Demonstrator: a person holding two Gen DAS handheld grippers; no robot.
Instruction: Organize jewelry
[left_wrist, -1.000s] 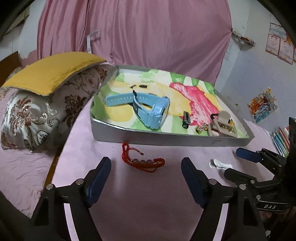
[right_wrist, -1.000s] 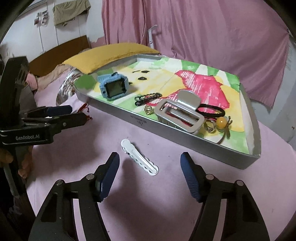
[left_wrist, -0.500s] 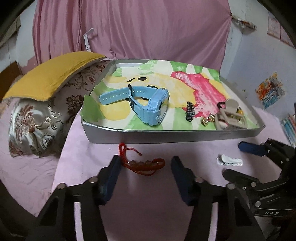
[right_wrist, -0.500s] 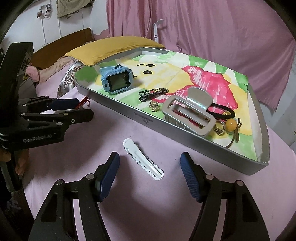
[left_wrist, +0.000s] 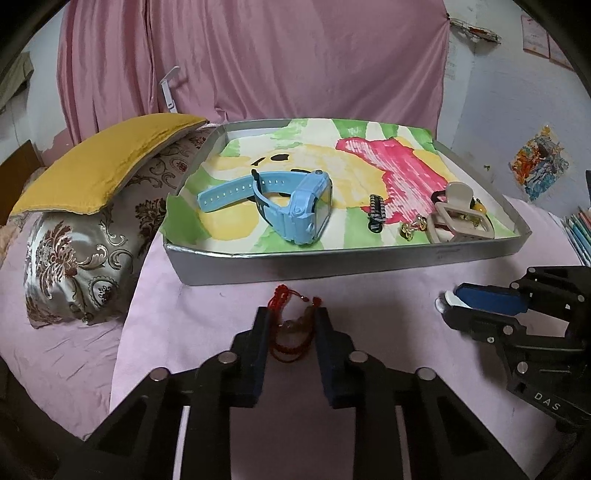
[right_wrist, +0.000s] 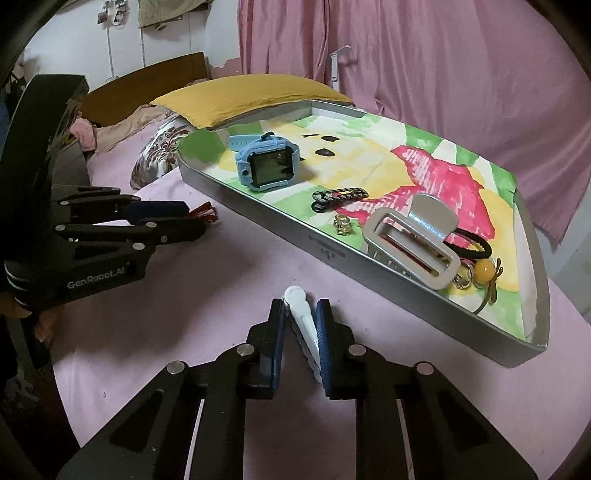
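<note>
A grey tray (left_wrist: 369, 264) lined with a colourful drawing lies on the pink table and holds a blue watch (left_wrist: 295, 206), a dark braided piece (left_wrist: 376, 212), a gold trinket (left_wrist: 412, 229) and a beige claw clip (left_wrist: 458, 218). My left gripper (left_wrist: 291, 325) is shut on the red beaded bracelet (left_wrist: 291, 328) on the cloth in front of the tray. My right gripper (right_wrist: 301, 321) is shut on the white hair clip (right_wrist: 301, 317), which lies on the cloth. The tray (right_wrist: 332, 254) and watch (right_wrist: 267, 162) also show in the right wrist view.
A yellow cushion (left_wrist: 99, 162) lies on a patterned pillow (left_wrist: 81, 243) left of the tray. Pink curtains hang behind. Books (left_wrist: 580, 232) stand at the right edge. A black hair tie (right_wrist: 472, 243) and an amber ornament (right_wrist: 484, 269) lie in the tray's right end.
Both grippers have moved forward and down and have closed: the left on the red bracelet, the right on the white hair clip.
</note>
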